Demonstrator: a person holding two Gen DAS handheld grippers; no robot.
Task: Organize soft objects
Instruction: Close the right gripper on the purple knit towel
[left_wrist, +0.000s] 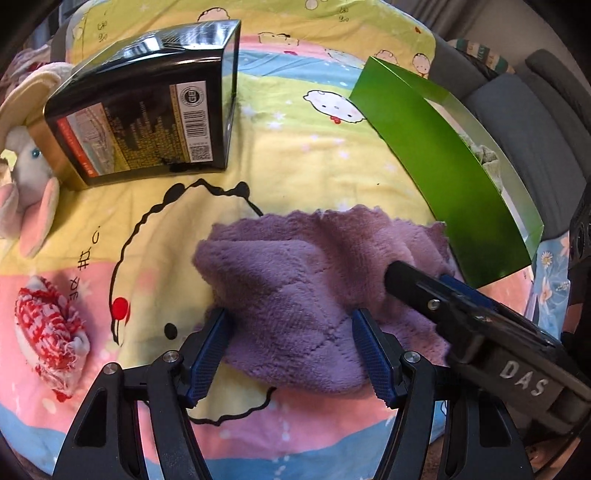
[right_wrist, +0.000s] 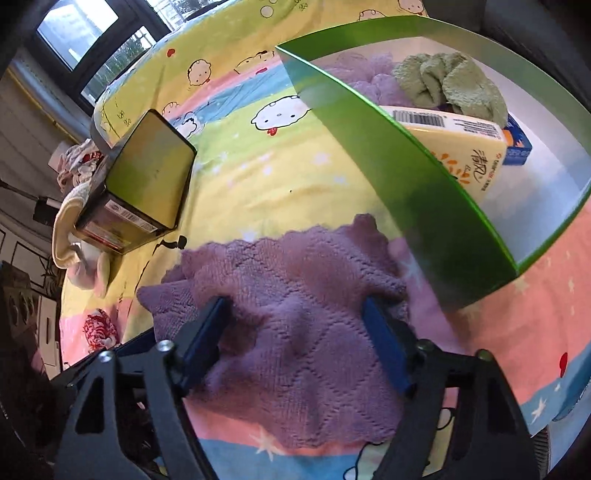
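A purple fleece cloth (left_wrist: 295, 266) lies bunched on the cartoon bedsheet (left_wrist: 295, 147), right beside the green box (left_wrist: 443, 177). My left gripper (left_wrist: 291, 336) is open and straddles the near part of the cloth, its blue pads at the cloth's two sides. My right gripper (right_wrist: 295, 328) is also open over the same purple cloth (right_wrist: 295, 266), with the fabric bulging up between its fingers. In the left wrist view a right finger (left_wrist: 410, 280) pokes into the cloth from the right. The green box (right_wrist: 424, 192) holds a green towel (right_wrist: 450, 81) and a tissue pack (right_wrist: 461, 147).
A black printed carton (left_wrist: 147, 110) lies on its side at the upper left. A red and white cloth (left_wrist: 48, 325) sits at the left, with a plush toy (left_wrist: 26, 177) above it. A purple fluffy item (right_wrist: 369, 81) is also in the green box.
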